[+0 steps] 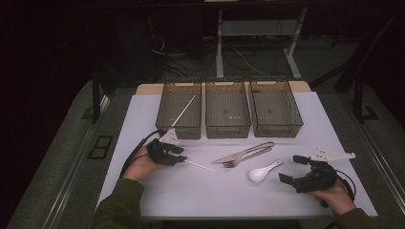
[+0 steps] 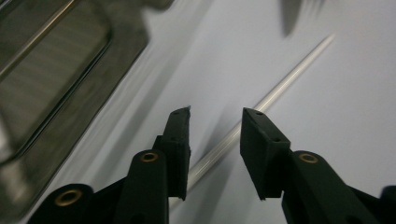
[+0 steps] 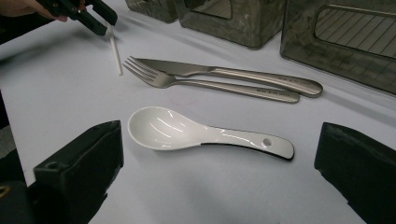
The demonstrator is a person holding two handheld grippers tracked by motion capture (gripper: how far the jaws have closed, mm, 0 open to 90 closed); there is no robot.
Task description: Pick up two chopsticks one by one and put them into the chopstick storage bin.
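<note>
now l gripper (image 2: 215,126) open over chopstick (image 2: 275,93), not gripping.

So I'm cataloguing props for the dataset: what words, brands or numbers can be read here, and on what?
None can be read.
Knife handle and fork handle: faint stamped marks, too small and blurred to read.
Spoon, bins: no lettering visible.
</note>
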